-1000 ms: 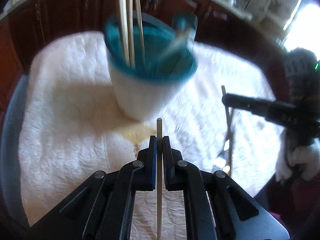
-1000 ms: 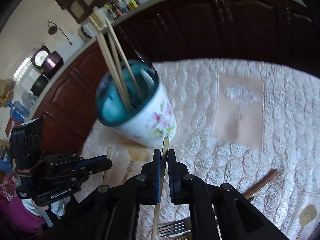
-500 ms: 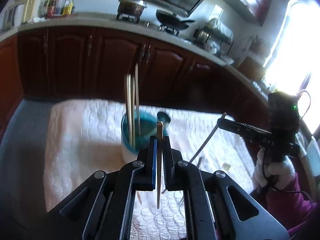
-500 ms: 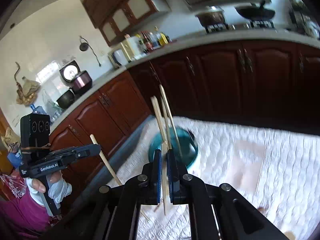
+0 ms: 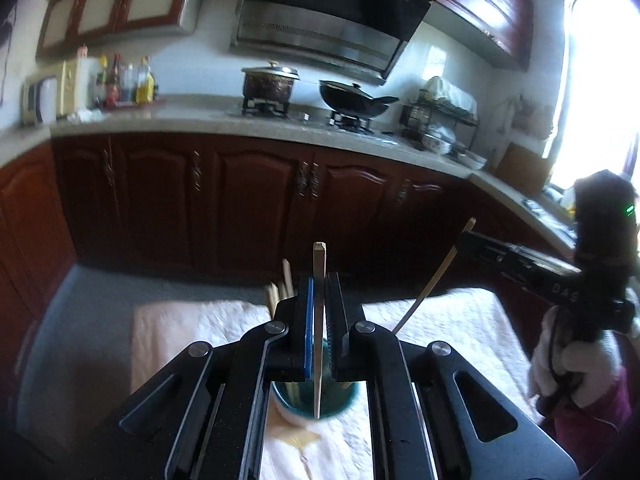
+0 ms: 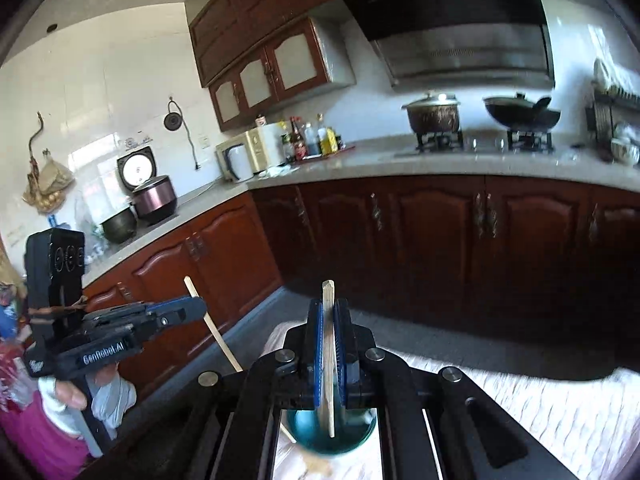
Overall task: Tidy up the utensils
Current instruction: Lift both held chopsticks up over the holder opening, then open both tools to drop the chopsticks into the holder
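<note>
**Wooden chopsticks clamped in both grippers above the teal holder**

Dark red-brown wood fills the far side of my feeds: a long run of cabinets (image 6: 440,236) under a pale stone countertop (image 6: 360,160), with a range hood (image 5: 328,12) above a lidded pot (image 5: 270,82) and a black wok (image 5: 354,98) on the stove. A microwave (image 6: 248,154) and a cluster of bottles (image 6: 310,138) stand at the left end of the counter.

Nearer to me lies the table, covered by a white quilted cloth (image 5: 192,328). On it stands the teal-lined utensil cup (image 5: 316,400), seen from above in both wrist views, low between the gripper arms. Several chopsticks already stand in it, their tips (image 5: 280,288) poking up just left of my left jaws.

My left gripper (image 5: 319,308) has its jaws pinched narrow on a single chopstick (image 5: 319,264), which stands upright, its lower end hanging over the cup's mouth. From the right wrist view that same tool sits at the far left, in a gloved hand (image 6: 64,396).

My right gripper (image 6: 329,344) is likewise clamped tight on its own chopstick (image 6: 329,300), upright, with the lower tip over the cup's teal interior. In the left view this stick slants across at the right.
</note>
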Demonstrator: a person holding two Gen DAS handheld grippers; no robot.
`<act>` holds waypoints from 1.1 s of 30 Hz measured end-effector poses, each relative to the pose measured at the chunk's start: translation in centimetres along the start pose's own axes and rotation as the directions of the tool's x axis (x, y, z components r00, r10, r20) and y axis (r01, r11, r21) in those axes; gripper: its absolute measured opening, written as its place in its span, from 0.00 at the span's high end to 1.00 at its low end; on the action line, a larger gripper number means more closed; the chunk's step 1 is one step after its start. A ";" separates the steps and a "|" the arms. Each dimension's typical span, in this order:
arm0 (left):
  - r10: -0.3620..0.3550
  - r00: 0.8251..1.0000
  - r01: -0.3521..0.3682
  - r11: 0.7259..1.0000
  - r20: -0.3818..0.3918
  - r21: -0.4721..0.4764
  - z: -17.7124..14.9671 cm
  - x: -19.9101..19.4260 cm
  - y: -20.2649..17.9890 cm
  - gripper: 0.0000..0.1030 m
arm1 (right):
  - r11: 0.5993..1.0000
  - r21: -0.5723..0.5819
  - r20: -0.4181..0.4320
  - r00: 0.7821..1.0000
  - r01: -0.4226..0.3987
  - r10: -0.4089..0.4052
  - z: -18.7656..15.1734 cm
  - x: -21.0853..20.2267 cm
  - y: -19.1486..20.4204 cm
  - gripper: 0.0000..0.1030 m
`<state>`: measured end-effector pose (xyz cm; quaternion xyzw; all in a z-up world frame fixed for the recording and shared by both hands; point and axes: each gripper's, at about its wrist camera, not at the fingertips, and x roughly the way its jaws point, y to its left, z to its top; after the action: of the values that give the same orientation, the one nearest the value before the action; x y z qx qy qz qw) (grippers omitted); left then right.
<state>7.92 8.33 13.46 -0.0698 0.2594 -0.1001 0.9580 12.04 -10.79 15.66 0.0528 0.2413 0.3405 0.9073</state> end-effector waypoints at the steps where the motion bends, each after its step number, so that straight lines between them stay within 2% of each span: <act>1: 0.017 1.000 -0.017 1.000 0.001 0.011 0.1 0.7 -0.1 0.96 | 1.000 0.001 0.001 1.000 0.004 -0.004 0.3 0.6 -0.1 0.95; 6: 0.065 0.998 -0.064 0.998 -0.028 0.030 -0.7 4.0 0.0 0.96 | 1.000 0.006 -0.035 0.999 0.028 -0.027 0.4 4.0 -1.0 0.95; 19: 0.086 0.987 -0.085 0.996 -0.136 0.017 -3.9 8.8 0.9 0.96 | 1.000 0.017 -0.229 0.973 0.017 -0.013 -4.3 11.9 -2.9 0.95; 22: 0.090 0.984 -0.091 0.996 -0.155 0.001 -4.6 9.5 1.3 0.96 | 1.000 0.023 -0.255 0.967 0.018 -0.012 -5.3 13.1 -3.0 0.95; 26: 0.095 0.981 -0.101 0.994 -0.170 -0.028 -5.1 10.0 2.0 0.96 | 0.998 0.070 -0.243 0.970 0.004 0.013 -5.4 13.5 -3.5 0.94; 27: 0.096 0.980 -0.104 0.994 -0.175 -0.033 -5.2 10.0 2.0 0.96 | 0.996 0.090 -0.242 0.970 -0.010 0.032 -5.4 13.5 -3.7 0.93; 28: 0.095 0.979 -0.104 0.994 -0.182 -0.040 -5.3 10.1 2.2 0.96 | 0.994 0.104 -0.244 0.969 -0.018 0.043 -5.4 13.5 -3.9 0.87; 29: 0.092 0.978 -0.102 0.994 -0.185 -0.046 -5.3 10.1 2.2 0.96 | 0.993 0.115 -0.246 0.968 -0.022 0.050 -5.5 13.5 -4.1 0.76; 30: 0.090 0.978 -0.101 0.994 -0.186 -0.051 -5.4 10.0 2.2 0.96 | 0.993 0.117 -0.244 0.969 -0.022 0.050 -5.6 13.4 -4.0 0.72; 33: 0.091 0.978 -0.104 0.993 -0.188 -0.056 -5.5 9.8 2.4 0.94 | 0.992 0.127 -0.234 0.971 -0.021 0.051 -5.8 12.7 -4.1 0.71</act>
<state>13.77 7.96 3.53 -0.0789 0.3536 -0.0504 0.9307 20.05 -6.13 4.40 0.0724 0.3674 0.3451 0.8606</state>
